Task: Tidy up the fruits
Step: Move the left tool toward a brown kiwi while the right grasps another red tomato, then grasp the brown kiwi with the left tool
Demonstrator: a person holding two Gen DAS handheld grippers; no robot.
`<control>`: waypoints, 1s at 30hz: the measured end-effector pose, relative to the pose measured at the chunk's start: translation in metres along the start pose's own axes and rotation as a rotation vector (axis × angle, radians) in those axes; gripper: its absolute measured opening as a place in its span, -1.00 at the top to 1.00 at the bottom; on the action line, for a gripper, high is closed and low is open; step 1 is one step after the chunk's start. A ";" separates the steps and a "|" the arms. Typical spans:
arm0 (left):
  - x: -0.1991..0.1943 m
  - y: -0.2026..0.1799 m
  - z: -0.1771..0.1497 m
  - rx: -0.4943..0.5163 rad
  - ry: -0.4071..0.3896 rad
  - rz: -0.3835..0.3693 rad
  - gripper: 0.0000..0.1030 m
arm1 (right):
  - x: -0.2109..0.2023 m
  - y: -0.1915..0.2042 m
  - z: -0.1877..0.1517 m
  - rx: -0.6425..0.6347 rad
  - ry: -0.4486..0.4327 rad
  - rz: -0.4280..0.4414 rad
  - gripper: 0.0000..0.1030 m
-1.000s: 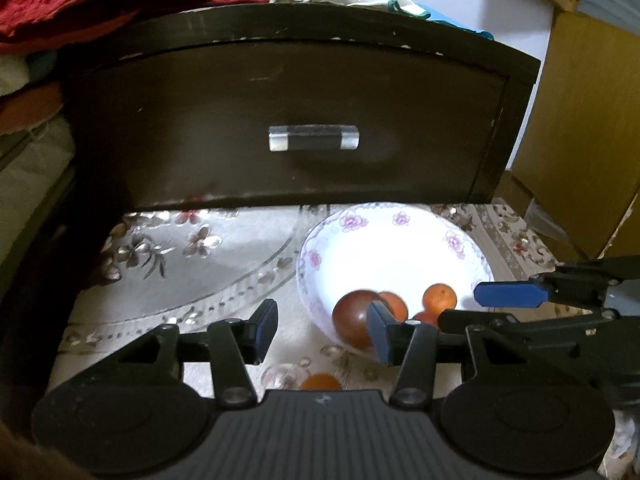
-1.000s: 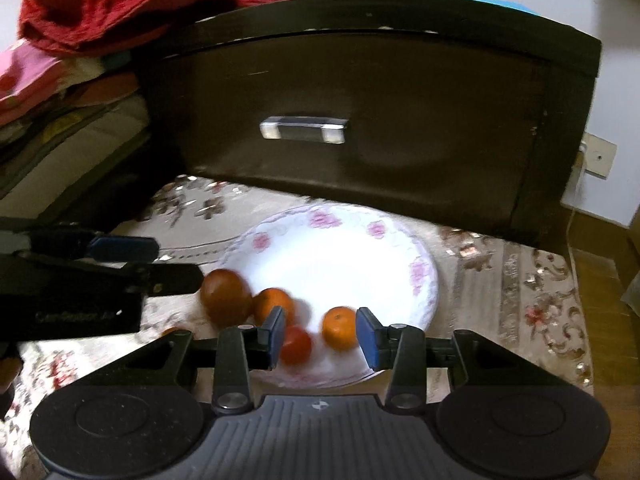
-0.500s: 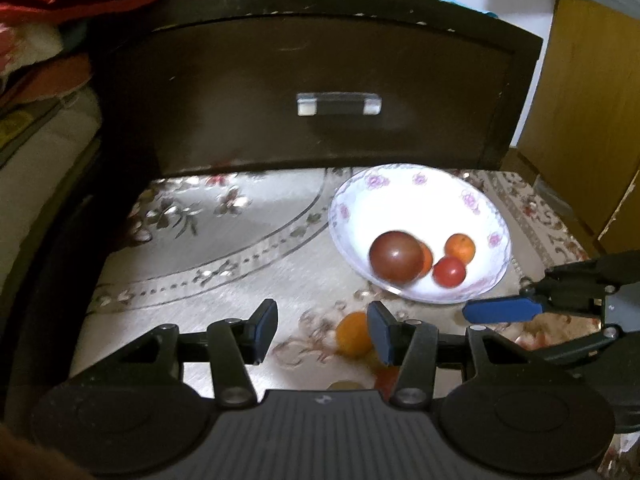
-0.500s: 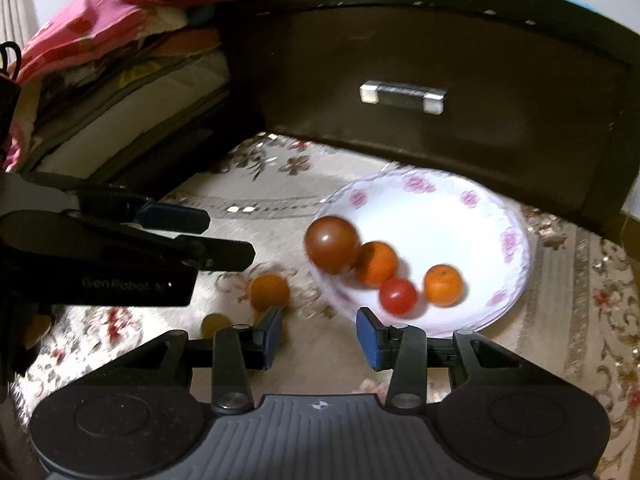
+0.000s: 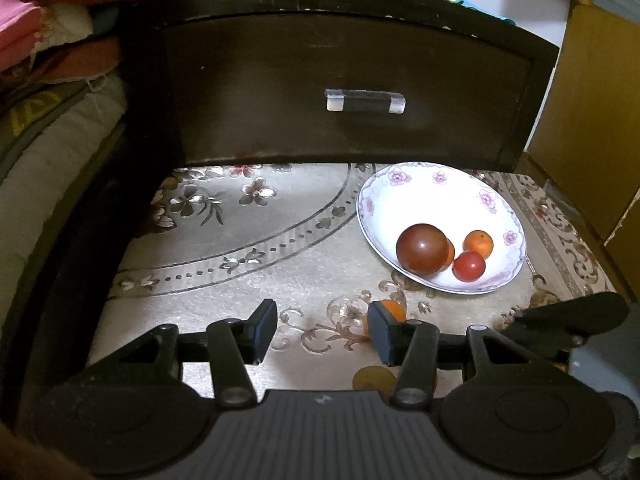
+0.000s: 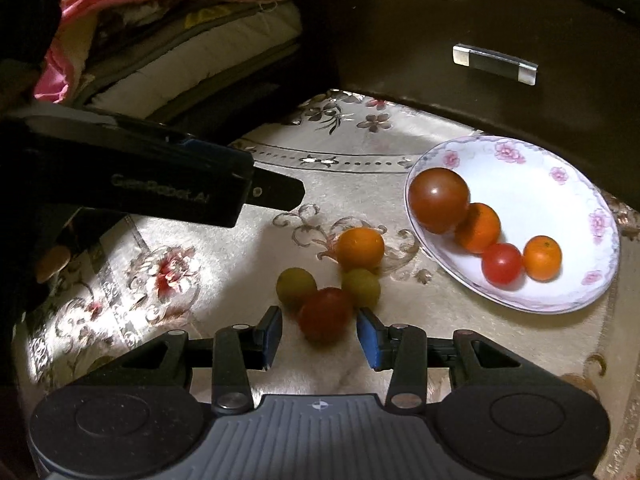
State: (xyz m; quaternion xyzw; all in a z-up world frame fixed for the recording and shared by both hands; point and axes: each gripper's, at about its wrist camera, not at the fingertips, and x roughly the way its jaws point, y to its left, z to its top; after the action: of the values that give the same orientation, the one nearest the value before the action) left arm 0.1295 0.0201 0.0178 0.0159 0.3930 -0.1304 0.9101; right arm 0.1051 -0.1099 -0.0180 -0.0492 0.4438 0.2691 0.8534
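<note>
A white floral bowl (image 6: 560, 184) (image 5: 440, 200) holds a big dark-red tomato (image 6: 438, 200) (image 5: 422, 248), two oranges (image 6: 478, 228) (image 6: 543, 258) and a small red tomato (image 6: 502, 263). Loose on the cloth lie an orange (image 6: 359, 246), two yellow-green fruits (image 6: 296, 286) (image 6: 361, 287) and a red tomato (image 6: 326, 314). My right gripper (image 6: 320, 338) is open, with that red tomato sitting between its fingertips and its pads not visibly pressing. The left gripper (image 5: 322, 330) is open and empty over bare cloth; the loose orange (image 5: 394, 309) peeks from behind its right finger.
A dark wooden drawer front (image 5: 360, 92) with a metal handle (image 5: 366, 101) stands right behind the bowl. Folded bedding and cloths (image 6: 160, 40) pile up on the left. A yellow-brown cabinet (image 5: 592, 120) stands on the right. The left gripper's body (image 6: 140, 176) crosses the right wrist view.
Both grippers have drawn back from the bowl. The right one swung left and down onto the loose fruits, so the red tomato now lies between its tips. Openings look unchanged.
</note>
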 end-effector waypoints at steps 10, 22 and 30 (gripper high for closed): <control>0.005 -0.002 -0.004 0.012 0.036 -0.021 -0.08 | 0.011 -0.005 -0.002 0.021 0.024 -0.003 0.46; 0.024 -0.028 -0.030 0.120 0.127 -0.066 -0.08 | -0.014 -0.022 -0.016 0.079 0.072 -0.045 0.47; 0.036 -0.032 -0.038 0.130 0.132 -0.057 -0.07 | -0.027 -0.032 -0.029 0.098 0.072 -0.060 0.46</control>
State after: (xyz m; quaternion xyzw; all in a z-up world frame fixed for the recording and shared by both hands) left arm 0.1176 -0.0135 -0.0321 0.0725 0.4432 -0.1803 0.8751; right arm 0.0872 -0.1582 -0.0191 -0.0301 0.4853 0.2193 0.8459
